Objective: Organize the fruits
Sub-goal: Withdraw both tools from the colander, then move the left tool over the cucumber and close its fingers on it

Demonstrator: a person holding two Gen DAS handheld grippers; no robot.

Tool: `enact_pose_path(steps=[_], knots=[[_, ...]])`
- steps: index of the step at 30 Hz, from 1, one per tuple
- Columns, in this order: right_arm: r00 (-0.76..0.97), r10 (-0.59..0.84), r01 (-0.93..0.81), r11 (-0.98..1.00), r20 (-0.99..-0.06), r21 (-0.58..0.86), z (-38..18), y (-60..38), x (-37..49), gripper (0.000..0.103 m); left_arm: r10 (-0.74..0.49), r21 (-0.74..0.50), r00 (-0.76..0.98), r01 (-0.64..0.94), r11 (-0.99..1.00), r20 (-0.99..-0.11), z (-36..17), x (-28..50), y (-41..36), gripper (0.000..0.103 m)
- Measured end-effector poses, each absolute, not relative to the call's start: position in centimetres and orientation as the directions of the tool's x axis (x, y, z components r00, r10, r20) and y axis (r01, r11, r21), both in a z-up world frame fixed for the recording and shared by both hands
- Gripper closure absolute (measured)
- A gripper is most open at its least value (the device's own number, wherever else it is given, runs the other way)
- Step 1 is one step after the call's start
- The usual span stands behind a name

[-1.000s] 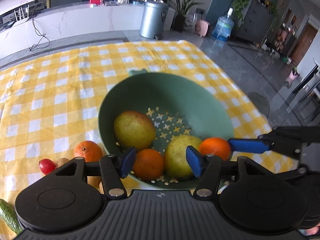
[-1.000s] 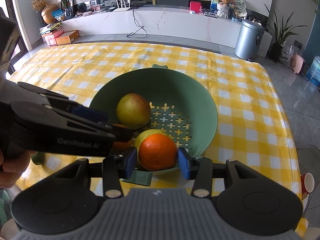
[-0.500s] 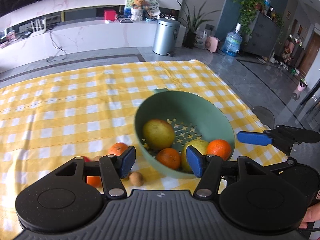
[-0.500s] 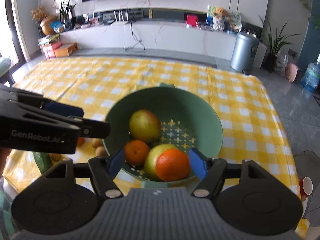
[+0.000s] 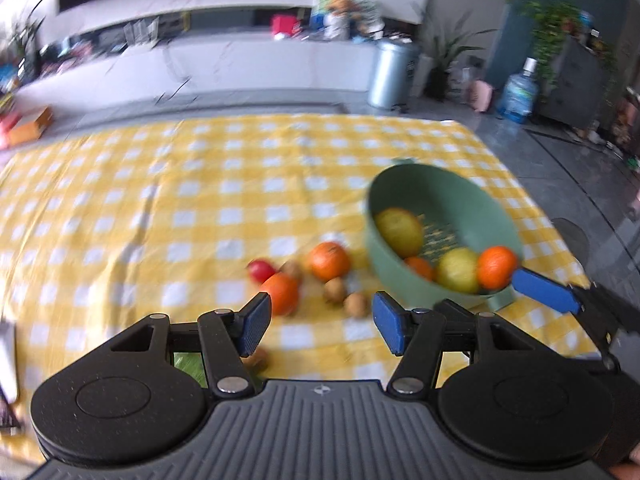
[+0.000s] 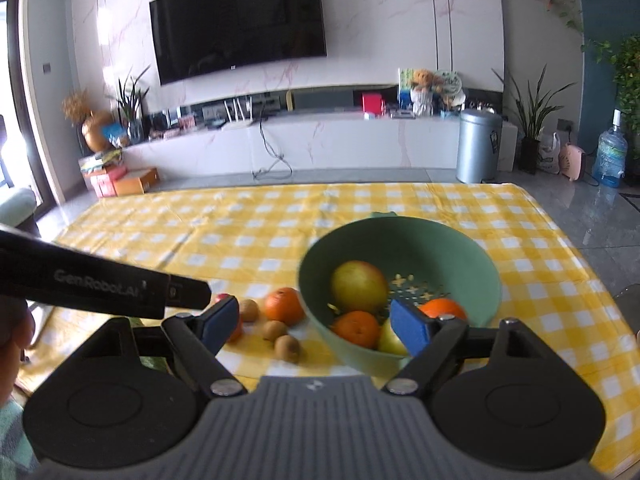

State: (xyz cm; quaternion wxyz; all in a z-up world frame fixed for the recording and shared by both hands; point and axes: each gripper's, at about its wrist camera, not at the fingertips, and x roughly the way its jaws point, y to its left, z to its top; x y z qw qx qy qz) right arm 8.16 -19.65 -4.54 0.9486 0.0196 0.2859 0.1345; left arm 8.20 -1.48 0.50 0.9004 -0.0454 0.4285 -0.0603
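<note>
The green colander bowl [image 6: 400, 240] sits toward the right side of the yellow checked tablecloth [image 6: 240, 232], and it holds four fruits: a big yellow-red one [image 6: 358, 286], two oranges [image 6: 356, 328] and a paler yellow fruit half hidden behind a blue pad. Just left of the bowl, loose on the cloth, lie another orange [image 5: 329, 261], a second orange [image 5: 281, 292] nearer the camera, a small red fruit [image 5: 261, 270] and a few little brown ones [image 5: 355, 304]. Both grippers hang above the near edge of the table with nothing between their pads; the left gripper [image 5: 320, 320] stands wide apart over the loose cluster, and the right gripper [image 6: 316, 320] is likewise spread wide, close to the bowl's near rim. I'd say the job is partway along, between picks. Next, it looks to me, one gripper must drop onto a loose orange, straddle it squarely and close gently, since round fruit rolls
</note>
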Motion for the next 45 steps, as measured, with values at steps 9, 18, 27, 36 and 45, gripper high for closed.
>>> enact_pose_path(steps=[9,18,27,36,45], knots=[[0.783,0.288,-0.256,0.957,-0.552,0.136,-7.2,-17.0,8.0,0.023,-0.058,-0.173,0.577,-0.147,0.974,-0.815,-2.3,8.0,3.6,0.034],[0.768,0.314,-0.310,0.945,-0.558,0.106,-9.0,-14.9,8.5,0.023,-0.037,-0.263,0.538,-0.349,0.899,-0.842,-4.2,7.8,8.7,0.034],[0.751,0.320,-0.306,0.944,-0.578,0.124,-10.1,-15.0,9.4,0.023,-0.152,-0.390,0.495,-0.423,0.818,-0.856,-7.0,8.5,10.6,0.036],[0.723,0.333,-0.339,0.934,-0.606,0.108,-11.1,-13.7,10.3,0.025,-0.141,-0.371,0.476,-0.434,0.821,-0.868,-8.7,9.4,10.1,0.044],[0.695,0.348,-0.352,0.928,-0.629,0.124,-12.0,-12.7,11.6,0.030,-0.111,-0.353,0.473,-0.461,0.814,-0.874,-9.5,10.0,9.8,0.043]])
